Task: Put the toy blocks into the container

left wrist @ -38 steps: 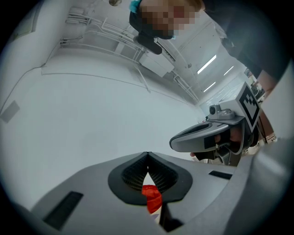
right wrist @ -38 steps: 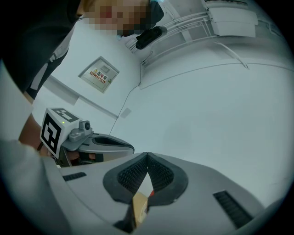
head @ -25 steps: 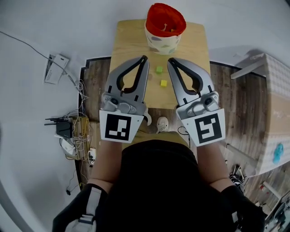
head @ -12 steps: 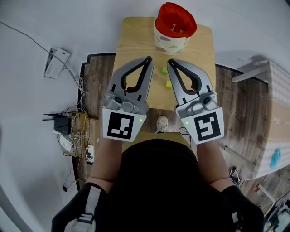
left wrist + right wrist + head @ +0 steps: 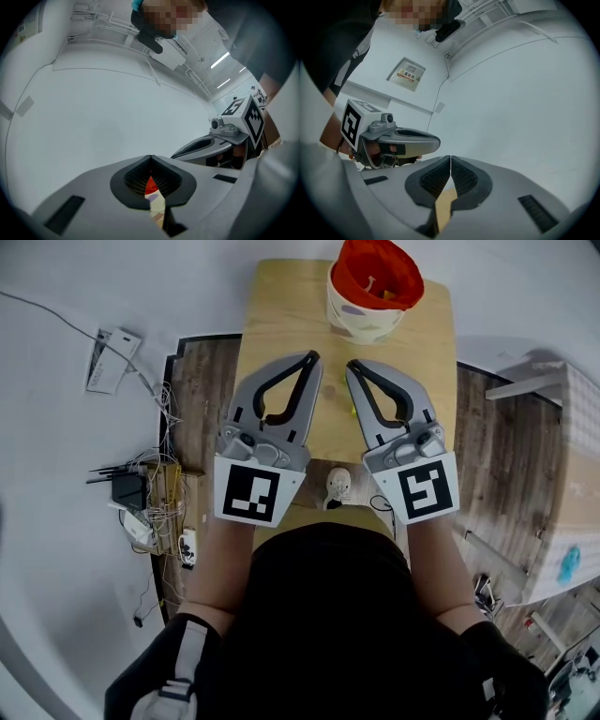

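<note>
Left claw (image 5: pixel 313 356) and right claw (image 5: pixel 352 366), both closed, hover near container (image 5: pixel 364 324)

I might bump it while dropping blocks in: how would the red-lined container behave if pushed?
The container looks like soft fabric, its red rim uneven, so its wall would probably give under a push. It seems light, so it may slide on the smooth wooden table rather than tip. It stands near the far edge, so shoving is risky.
</note>
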### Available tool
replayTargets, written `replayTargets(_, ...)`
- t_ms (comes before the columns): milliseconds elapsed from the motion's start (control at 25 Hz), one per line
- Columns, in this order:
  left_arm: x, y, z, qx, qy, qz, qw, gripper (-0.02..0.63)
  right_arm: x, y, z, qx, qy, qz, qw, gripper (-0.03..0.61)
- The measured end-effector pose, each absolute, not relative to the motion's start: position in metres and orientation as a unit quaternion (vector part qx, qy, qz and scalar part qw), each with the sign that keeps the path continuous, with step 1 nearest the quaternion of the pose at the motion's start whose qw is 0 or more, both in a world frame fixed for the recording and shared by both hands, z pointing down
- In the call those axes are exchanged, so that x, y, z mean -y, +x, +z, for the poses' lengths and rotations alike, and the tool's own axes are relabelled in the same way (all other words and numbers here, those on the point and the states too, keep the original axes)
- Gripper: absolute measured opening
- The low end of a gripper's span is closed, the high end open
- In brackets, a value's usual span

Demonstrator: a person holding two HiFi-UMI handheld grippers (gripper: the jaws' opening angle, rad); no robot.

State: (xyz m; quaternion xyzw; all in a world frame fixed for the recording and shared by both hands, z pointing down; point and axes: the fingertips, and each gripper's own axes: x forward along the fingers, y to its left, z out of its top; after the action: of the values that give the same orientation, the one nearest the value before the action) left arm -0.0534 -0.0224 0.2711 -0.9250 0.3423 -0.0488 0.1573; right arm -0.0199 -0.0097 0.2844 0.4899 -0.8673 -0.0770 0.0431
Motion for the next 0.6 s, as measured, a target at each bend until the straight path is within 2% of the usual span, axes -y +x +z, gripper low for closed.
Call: replayTargets(600,0.052,-0.051,0.318,-0.331,-0.934,-0.072,0.118,0.009,0.037,-0.021,0.329,0.869,0.488,-0.039,0.073,0.029)
